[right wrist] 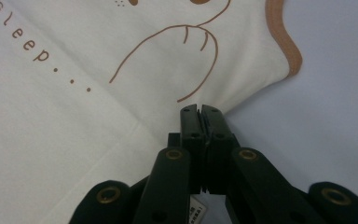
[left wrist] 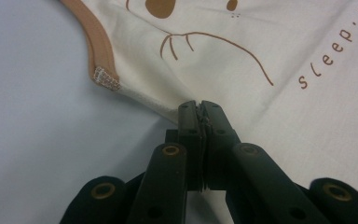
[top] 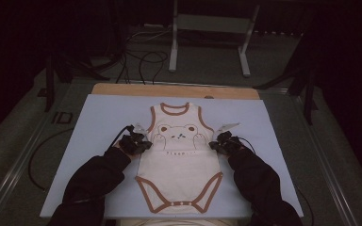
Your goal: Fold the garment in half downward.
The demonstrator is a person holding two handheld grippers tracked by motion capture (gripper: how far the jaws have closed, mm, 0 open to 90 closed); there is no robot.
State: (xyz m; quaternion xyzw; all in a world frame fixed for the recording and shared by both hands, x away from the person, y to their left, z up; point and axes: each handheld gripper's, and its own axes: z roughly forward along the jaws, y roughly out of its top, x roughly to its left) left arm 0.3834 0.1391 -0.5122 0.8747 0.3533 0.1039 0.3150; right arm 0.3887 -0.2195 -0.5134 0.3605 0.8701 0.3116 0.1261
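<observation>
1. Mat (top: 99,122): pale blue, flat on the table, under everything listed.
2. Left gripper (top: 139,140): at the bodysuit's left side seam, just below the armhole; jaws pinched together on the fabric edge (left wrist: 168,109).
3. Bodysuit (top: 179,174): cream, brown trim, bear print, flat at mat centre, neck far, snaps near.
4. Right gripper (top: 220,141): at the right side seam below the armhole; jaws clamped on the fabric edge (right wrist: 233,105).

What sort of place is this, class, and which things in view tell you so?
Probably a lab or recording workspace, not a home: a baby bodysuit lies on a pale blue mat over a wooden board, with loose cables and a metal stand on the floor beyond.
</observation>
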